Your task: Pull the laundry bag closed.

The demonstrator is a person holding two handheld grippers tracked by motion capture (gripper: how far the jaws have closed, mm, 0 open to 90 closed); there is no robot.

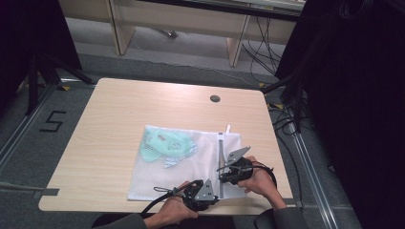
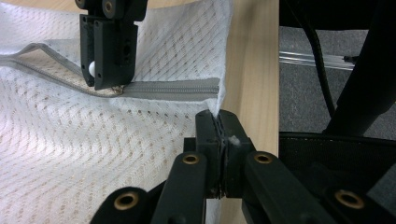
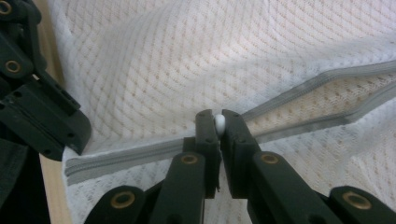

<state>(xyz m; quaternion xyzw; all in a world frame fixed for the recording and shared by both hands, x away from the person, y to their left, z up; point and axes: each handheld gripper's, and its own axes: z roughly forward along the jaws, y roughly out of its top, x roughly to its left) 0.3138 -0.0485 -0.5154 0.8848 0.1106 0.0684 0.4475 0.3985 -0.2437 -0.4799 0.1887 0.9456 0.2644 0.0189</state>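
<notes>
A white mesh laundry bag (image 1: 191,167) lies flat on the table with a teal garment (image 1: 165,145) inside it. A grey zipper (image 1: 220,157) runs along the bag's right side. My left gripper (image 2: 218,122) is shut on the bag's corner fabric just past the zipper's closed end (image 2: 187,88). My right gripper (image 3: 218,120) is shut on the small white zipper pull (image 3: 219,125). The zipper is closed behind the pull (image 3: 126,156) and gapes open ahead of it (image 3: 327,100). In the high view both grippers, left (image 1: 214,191) and right (image 1: 223,177), sit close together at the bag's near right corner.
The light wooden table (image 1: 119,119) has a round cable hole (image 1: 215,98) at the back. Its near edge (image 2: 252,70) runs right beside the bag's corner. Dark stands and cables (image 1: 286,95) border the table's right side. A shelf unit (image 1: 181,24) stands behind.
</notes>
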